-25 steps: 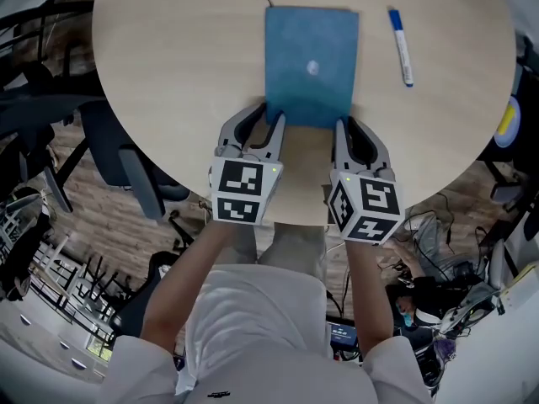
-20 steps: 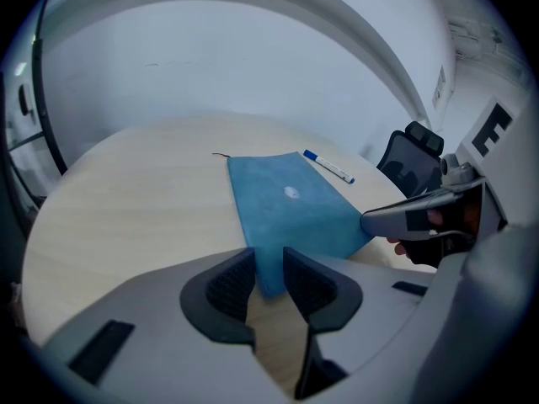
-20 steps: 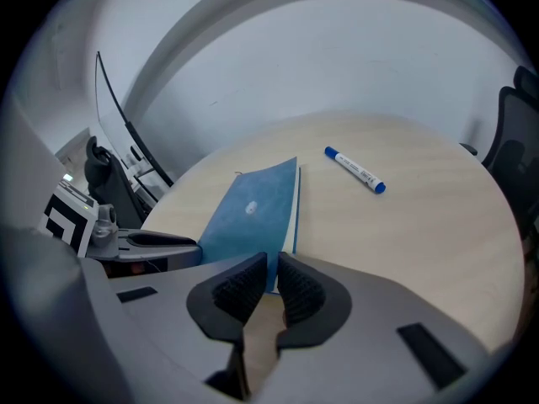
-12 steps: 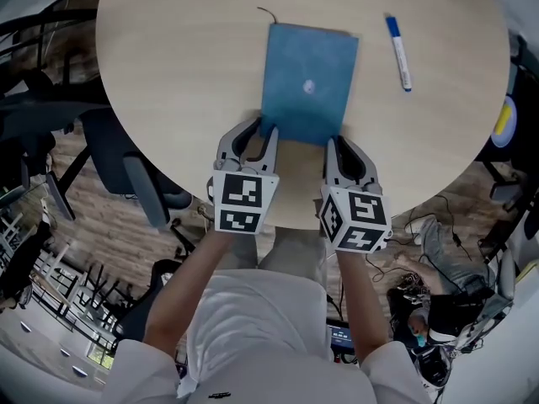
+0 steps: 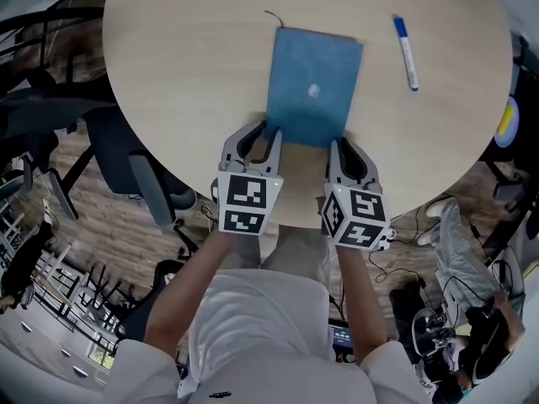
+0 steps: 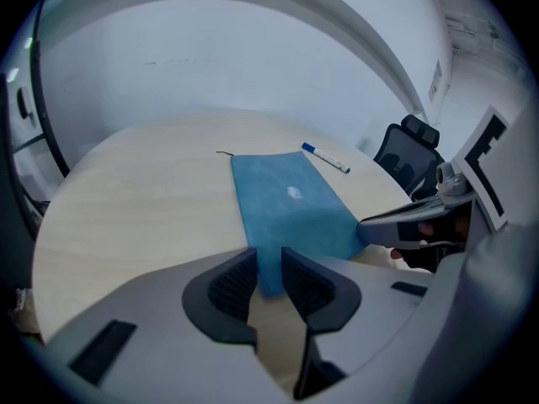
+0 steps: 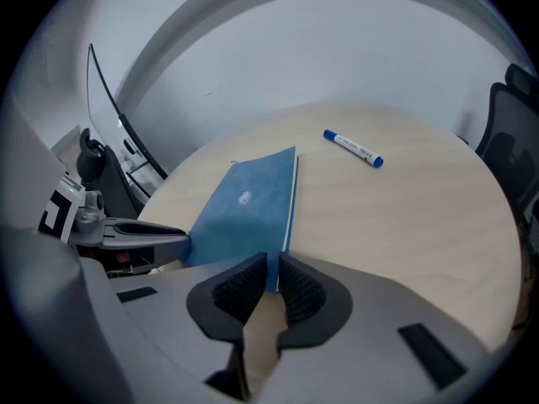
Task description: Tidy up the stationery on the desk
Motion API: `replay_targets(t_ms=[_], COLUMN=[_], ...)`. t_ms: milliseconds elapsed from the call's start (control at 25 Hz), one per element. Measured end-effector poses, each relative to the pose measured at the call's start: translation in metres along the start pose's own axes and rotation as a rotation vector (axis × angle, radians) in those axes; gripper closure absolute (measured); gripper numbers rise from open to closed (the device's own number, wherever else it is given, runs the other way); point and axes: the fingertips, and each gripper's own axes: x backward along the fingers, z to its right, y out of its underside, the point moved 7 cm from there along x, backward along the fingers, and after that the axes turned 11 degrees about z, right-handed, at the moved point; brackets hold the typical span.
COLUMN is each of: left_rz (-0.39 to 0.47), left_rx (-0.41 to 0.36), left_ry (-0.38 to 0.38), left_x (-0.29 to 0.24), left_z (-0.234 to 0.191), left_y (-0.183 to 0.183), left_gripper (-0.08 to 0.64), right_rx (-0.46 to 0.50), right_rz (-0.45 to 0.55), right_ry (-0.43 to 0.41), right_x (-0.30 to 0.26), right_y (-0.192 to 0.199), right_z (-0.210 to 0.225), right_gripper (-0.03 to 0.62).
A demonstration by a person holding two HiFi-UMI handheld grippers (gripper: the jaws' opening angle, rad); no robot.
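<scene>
While a blue notebook (image 5: 312,82) lies flat on the round wooden counter (image 5: 185,74), two grippers pinch its near edge. The left gripper (image 5: 269,130) has just been closing its jaws on the left corner. The right gripper (image 5: 336,145) has its jaws nearly together on the right corner. A marker (image 5: 407,53) lies apart to the right.

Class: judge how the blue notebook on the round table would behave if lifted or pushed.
The blue notebook looks thin and soft-covered, so it would probably sag. Lying flat on the smooth table, it likely slides rather than rolls.
</scene>
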Motion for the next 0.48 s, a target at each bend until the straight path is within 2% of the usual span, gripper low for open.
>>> replay_targets(t_ms=[240,480], left_rz=[0.010,0.047], left_rx=[0.038,0.007], left_ry=[-0.028,-0.058], left_x=[-0.0006,0.0094], left_z=[0.0024,0.0014], left_y=[0.0023,-0.0022], left_gripper=[0.459,0.459], right_rx=[0.006,0.000], right_rz=[-0.008,0.009], right_ry=[-0.021,-0.033], right_x=[-0.0023,-0.0007], right_y=[-0.0020,-0.0028], right_z=[0.0038,0.0014], right_gripper=[0.531,0.529])
